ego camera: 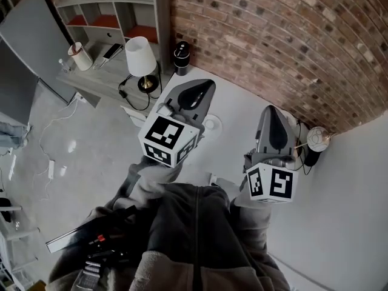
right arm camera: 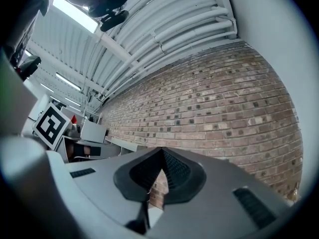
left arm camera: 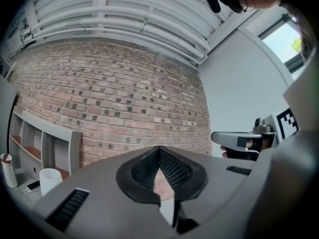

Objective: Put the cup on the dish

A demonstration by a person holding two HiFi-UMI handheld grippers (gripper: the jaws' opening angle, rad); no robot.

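Observation:
Both grippers are held up in front of the person's chest and point at the brick wall. My left gripper (ego camera: 203,87) has its jaws shut with nothing between them; its tips (left arm camera: 159,151) meet against the wall. My right gripper (ego camera: 273,111) is also shut and empty (right arm camera: 162,154). A small white round dish (ego camera: 211,125) lies on the white table (ego camera: 236,102), partly hidden behind the left gripper. A white cup with a reddish rim (ego camera: 79,56) stands on the grey desk far left, also at the left gripper view's edge (left arm camera: 6,169).
A white lamp (ego camera: 140,58) and a black cylinder (ego camera: 181,57) stand near the table's far left corner. A grey shelf unit (ego camera: 115,14) is on the desk. A round white object (ego camera: 317,138) with cables sits at the right by the brick wall (ego camera: 273,35).

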